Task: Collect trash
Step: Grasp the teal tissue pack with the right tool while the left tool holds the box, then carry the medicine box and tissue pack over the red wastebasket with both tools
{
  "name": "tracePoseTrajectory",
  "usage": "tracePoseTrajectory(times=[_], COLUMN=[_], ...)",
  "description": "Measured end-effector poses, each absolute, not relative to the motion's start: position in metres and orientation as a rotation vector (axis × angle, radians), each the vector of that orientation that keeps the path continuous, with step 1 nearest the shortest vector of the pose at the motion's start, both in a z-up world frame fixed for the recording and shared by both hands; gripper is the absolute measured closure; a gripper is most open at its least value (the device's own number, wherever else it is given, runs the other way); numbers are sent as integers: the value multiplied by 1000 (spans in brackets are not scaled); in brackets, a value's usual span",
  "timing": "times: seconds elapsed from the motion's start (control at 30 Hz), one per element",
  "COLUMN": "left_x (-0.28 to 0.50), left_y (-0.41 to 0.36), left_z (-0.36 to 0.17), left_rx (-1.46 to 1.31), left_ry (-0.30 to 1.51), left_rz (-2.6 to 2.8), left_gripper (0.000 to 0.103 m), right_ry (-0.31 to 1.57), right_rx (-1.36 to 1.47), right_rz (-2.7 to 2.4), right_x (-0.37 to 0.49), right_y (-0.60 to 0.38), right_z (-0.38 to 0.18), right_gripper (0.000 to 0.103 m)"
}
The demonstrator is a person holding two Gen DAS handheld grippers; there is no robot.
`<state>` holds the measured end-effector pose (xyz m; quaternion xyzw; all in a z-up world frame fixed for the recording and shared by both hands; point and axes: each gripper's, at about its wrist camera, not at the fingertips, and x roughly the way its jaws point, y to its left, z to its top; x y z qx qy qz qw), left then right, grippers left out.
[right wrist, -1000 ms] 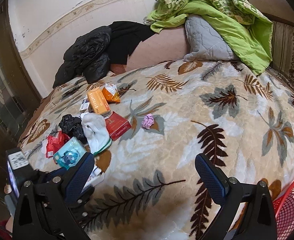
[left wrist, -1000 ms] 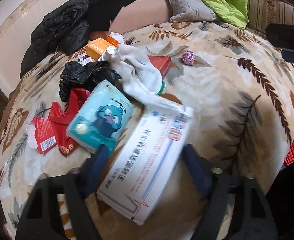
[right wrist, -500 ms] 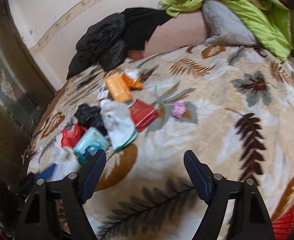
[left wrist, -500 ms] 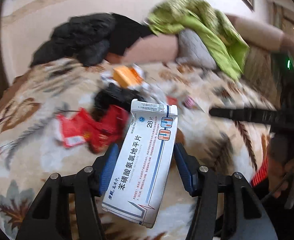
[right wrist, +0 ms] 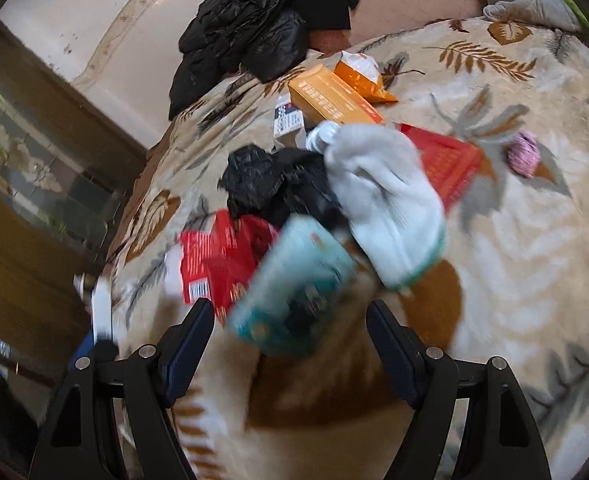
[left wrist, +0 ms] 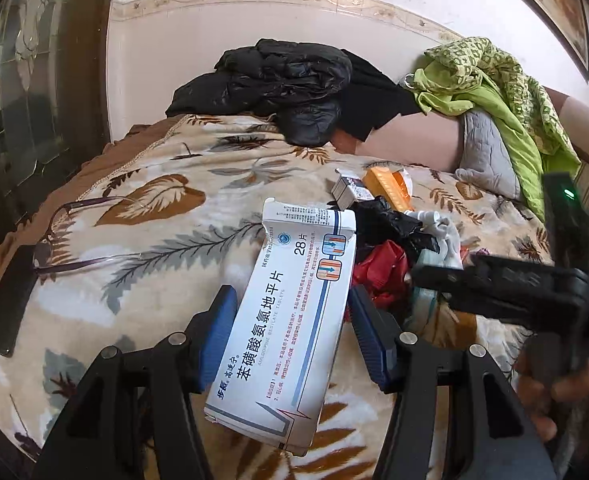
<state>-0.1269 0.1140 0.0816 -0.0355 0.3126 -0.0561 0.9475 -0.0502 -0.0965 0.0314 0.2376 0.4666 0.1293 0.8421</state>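
Now left hand-held gripper (left wrist: 292,330) clamped on white tablet box (left wrist: 290,324); right hand-held gripper (right wrist: 290,338) apart, empty.

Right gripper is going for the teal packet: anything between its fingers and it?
Nothing visible. The right gripper is open, jaws just narrowed, with the teal packet just ahead of its fingertips, near edge uncovered. The white sock and black bag lie beyond it; the red wrapper lies to its left.

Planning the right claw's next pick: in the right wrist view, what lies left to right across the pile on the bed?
Red wrapper → teal tissue pack → white sock → red box → pink crumpled ball.
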Motion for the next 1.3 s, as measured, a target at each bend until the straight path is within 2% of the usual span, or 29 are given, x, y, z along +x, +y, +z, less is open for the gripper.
tracePoseTrajectory(times=[0.07, 0.1, 0.17, 0.3, 0.33, 0.37, 0.67, 1.07, 1.3], left_x=[-127, -127, -129, -128, -128, -129, -152, -251, -269], left_y=[113, 113, 111, 104, 100, 97, 48, -26, -73], left_z=[81, 81, 81, 83, 84, 85, 97, 121, 142], left_rx=[-69, -68, -63, -65, -64, -61, 6, 101, 176], left_ry=[638, 639, 639, 637, 634, 631, 586, 553, 525], left_rz=[-119, -120, -126, -148, -158, -162, -242, -396, -471], left_gripper=[46, 46, 46, 46, 46, 46, 46, 46, 46], right_ry=[1013, 1026, 1040, 1035, 1031, 1027, 799, 732, 716], right_rx=[468, 430, 440, 454, 460, 458, 415, 411, 485], right_rz=[267, 237, 251, 249, 253, 254, 255, 211, 133], right_x=[-41, -40, -42, -57, -63, -67, -139, -289, -328], right_y=[-89, -86, -89, -107, -113, -119, -162, -228, -271], right_z=[28, 25, 20, 20, 21, 22, 82, 121, 119], right_gripper=[22, 25, 49, 67, 80, 88, 89, 89, 89])
